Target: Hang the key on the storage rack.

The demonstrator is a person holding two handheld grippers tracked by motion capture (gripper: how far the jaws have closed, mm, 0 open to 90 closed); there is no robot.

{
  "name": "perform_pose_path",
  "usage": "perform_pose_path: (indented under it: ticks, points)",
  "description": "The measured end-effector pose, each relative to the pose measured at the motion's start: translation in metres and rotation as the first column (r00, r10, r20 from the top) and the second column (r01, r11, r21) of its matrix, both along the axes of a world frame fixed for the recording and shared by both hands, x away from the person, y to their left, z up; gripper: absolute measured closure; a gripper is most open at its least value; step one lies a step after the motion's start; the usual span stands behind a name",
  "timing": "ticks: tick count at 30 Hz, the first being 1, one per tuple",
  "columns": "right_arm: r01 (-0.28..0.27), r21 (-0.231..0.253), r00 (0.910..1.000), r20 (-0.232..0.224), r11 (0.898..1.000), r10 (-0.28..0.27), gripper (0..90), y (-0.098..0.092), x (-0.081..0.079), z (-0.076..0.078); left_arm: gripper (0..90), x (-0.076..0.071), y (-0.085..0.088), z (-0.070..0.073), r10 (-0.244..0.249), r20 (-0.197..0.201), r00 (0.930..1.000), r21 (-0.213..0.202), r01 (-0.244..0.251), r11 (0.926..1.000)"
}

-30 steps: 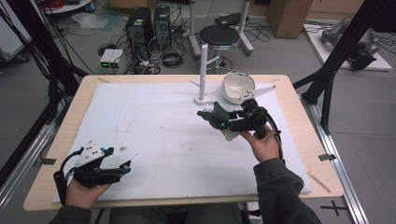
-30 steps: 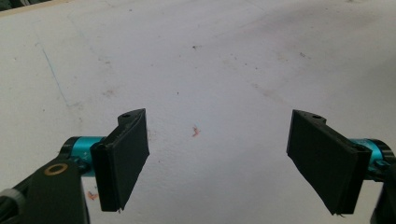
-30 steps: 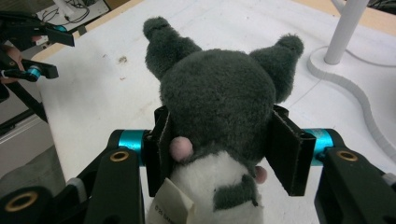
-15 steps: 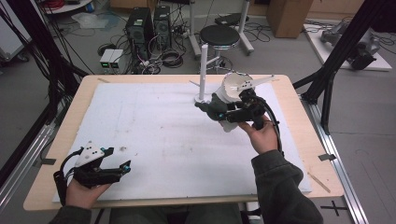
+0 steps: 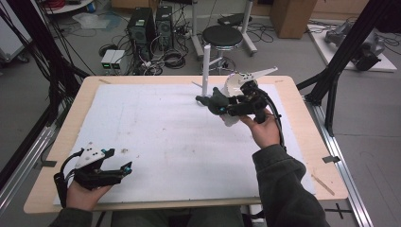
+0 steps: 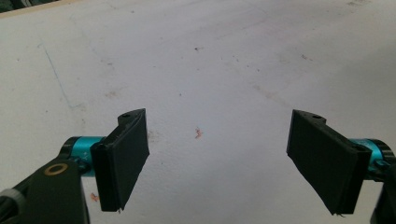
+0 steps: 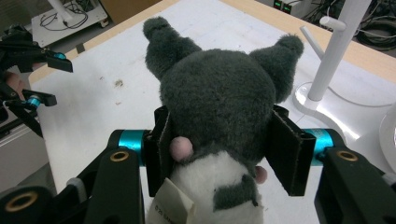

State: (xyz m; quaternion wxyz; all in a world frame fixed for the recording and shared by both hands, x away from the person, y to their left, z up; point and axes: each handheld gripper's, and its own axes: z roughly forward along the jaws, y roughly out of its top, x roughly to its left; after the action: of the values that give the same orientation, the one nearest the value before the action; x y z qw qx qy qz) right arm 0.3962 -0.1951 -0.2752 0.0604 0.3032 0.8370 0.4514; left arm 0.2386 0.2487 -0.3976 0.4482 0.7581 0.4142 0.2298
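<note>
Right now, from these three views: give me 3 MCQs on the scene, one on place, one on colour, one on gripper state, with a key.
1. Where does the left gripper sit?
A. at the near left corner of the white mat
B. beside the white stand
C. over the stool

2. What colour is the head of the plush toy?
A. bright red
B. dark grey
C. yellow

3. How do the right gripper's jaws stand?
A. wide open over bare mat
B. shut on the white stand
C. shut on the plush toy

Key:
1 A, the high view puts it low on the left of the white mat, far from the white stand.
2 B, the right gripper view shows a dark grey head and ears above a white body.
3 C, both pads press the toy's sides in the right gripper view.
</note>
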Motion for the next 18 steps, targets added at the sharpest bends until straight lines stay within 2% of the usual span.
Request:
perform_pose_path:
  ticks: [4, 18]
  points:
    - [-0.002, -0.004, 1.0, -0.006, 1.0, 0.002, 47.5, 0.004, 0.004, 0.004, 21.2, 0.0, 0.001, 0.0, -0.001, -0.002, 1.0, 0.0, 0.001, 1.0]
    - [-0.003, 0.005, 0.9998, 0.02, 1.0, 0.003, 47.6, 0.009, 0.02, 0.019, 21.2, 0.002, -0.001, -0.001, 0.002, -0.003, 1.0, 0.006, -0.002, 1.0]
